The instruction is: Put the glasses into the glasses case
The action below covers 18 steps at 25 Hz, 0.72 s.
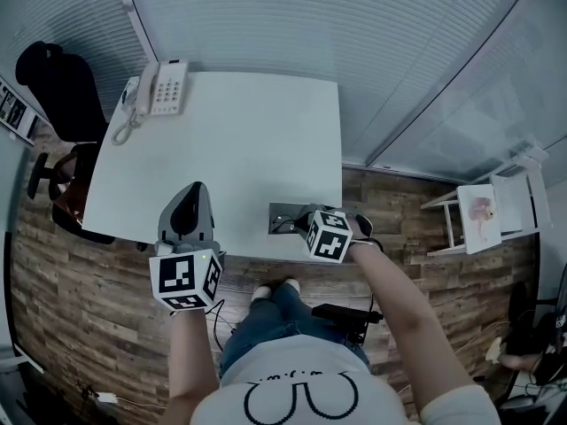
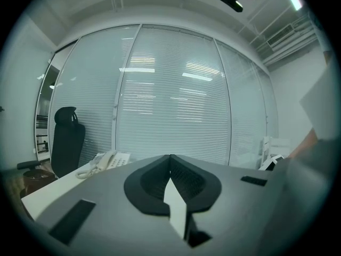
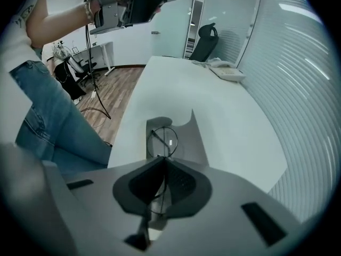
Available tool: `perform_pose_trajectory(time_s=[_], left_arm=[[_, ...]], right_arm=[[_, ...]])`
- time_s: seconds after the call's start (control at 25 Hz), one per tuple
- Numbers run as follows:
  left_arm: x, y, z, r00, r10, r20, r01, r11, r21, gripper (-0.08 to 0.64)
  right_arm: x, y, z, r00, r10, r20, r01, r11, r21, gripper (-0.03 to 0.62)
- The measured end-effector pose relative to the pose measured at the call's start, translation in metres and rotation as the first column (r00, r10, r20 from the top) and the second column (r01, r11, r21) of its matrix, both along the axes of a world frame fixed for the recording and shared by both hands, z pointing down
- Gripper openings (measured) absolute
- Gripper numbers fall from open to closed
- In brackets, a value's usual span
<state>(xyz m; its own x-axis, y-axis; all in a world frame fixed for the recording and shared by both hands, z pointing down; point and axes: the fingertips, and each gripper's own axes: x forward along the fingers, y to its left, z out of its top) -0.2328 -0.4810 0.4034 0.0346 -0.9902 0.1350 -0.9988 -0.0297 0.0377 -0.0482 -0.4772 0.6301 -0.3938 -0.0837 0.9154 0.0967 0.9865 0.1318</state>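
The grey glasses case [image 1: 282,212] lies open and flat at the white table's [image 1: 230,140] front edge. In the right gripper view the case [image 3: 184,135] sits just beyond the jaws. Thin wire-rimmed glasses [image 3: 162,142] hang over it, one round lens showing, and their frame runs back between the closed jaws. My right gripper [image 1: 299,223] [image 3: 164,163] is shut on the glasses right above the case. My left gripper [image 1: 197,193] [image 2: 170,163] is held up over the table's front left edge, away from the case. It is shut with nothing in it and points at the window blinds.
A white desk phone [image 1: 164,87] with a coiled cord sits at the table's far left corner. A black office chair [image 1: 62,96] stands left of the table. A white rack [image 1: 492,206] is on the wooden floor at the right. The person's legs [image 1: 270,312] are at the front edge.
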Motion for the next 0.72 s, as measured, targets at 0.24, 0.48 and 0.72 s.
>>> perform_pose_trajectory(time_s=[0.24,0.48,0.72], left_arm=[[0.005,-0.005,0.001,1.0,0.026,0.004,-0.026,1.0,-0.003,0.014],[0.01,-0.012,-0.008,0.999,0.042,0.005,-0.042,0.999,0.021,0.014],[0.026,-0.019,-0.027,0.997,0.075,0.018,-0.076,0.995,0.07,0.014]], right_arm=[[-0.005,0.001,0.001,0.999,0.031,0.027,-0.031,1.0,-0.005,0.025],[0.001,0.001,-0.027,0.995,0.072,0.075,-0.074,0.997,0.019,0.103],[0.011,-0.024,-0.126,0.891,0.249,0.38,-0.29,0.955,0.056,0.102]])
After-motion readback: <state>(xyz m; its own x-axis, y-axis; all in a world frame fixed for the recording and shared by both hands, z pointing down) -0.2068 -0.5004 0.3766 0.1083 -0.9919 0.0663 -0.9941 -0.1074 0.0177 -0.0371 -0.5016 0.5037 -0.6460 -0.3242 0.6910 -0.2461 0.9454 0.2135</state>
